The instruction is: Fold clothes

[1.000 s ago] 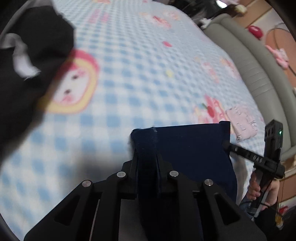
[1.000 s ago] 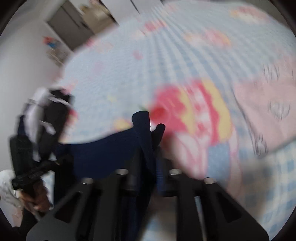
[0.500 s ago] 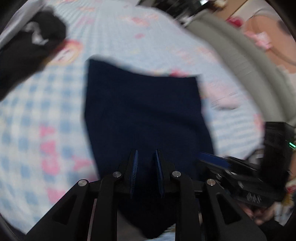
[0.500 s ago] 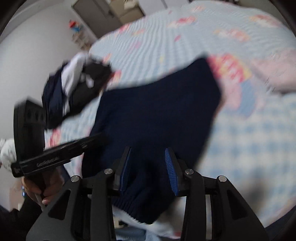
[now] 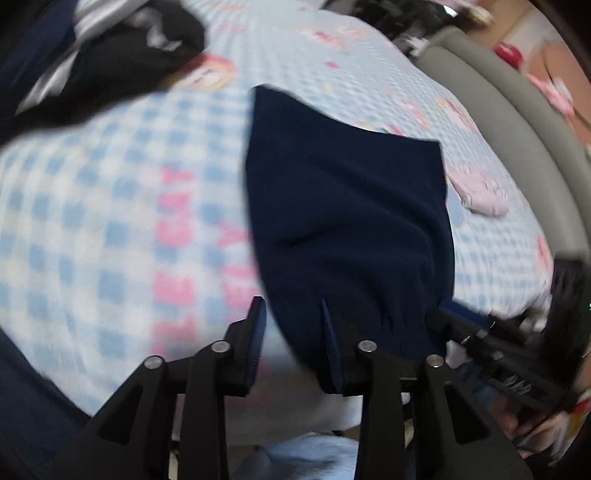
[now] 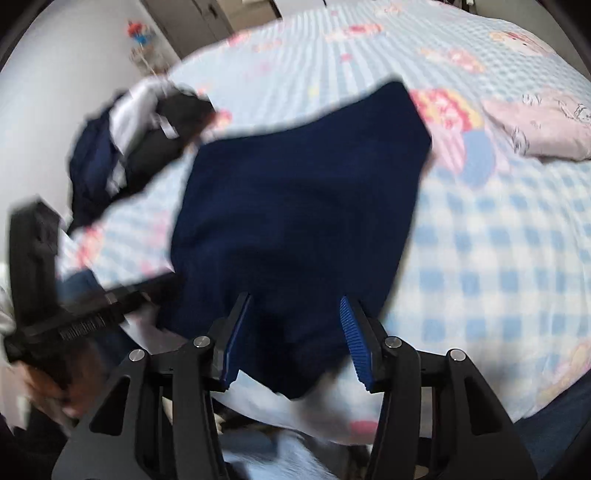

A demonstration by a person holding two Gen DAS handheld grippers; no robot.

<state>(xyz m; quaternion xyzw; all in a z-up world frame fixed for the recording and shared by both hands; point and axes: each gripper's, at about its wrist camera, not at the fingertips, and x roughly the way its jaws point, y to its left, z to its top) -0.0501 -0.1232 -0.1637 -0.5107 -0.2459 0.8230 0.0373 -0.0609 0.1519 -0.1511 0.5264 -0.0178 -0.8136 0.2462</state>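
Observation:
A navy blue garment (image 5: 347,221) lies spread flat on the blue checked bedspread (image 5: 110,206), its near end at the bed's front edge. It also shows in the right wrist view (image 6: 299,214). My left gripper (image 5: 293,325) is open and empty, over the garment's near left corner. My right gripper (image 6: 295,321) is open and empty, above the garment's near end. Each gripper shows at the edge of the other's view, the right one (image 5: 491,339) and the left one (image 6: 74,314).
A heap of dark and white clothes (image 6: 136,144) lies at the bed's left. A folded pink garment (image 6: 543,125) lies to the right. A grey padded bed frame (image 5: 517,122) curves along the far right side. A cabinet (image 6: 207,18) stands beyond the bed.
Both grippers were shut on the navy garment a second ago. They let it go, opened wide and drew back toward the bed's front edge. The garment now lies spread flat.

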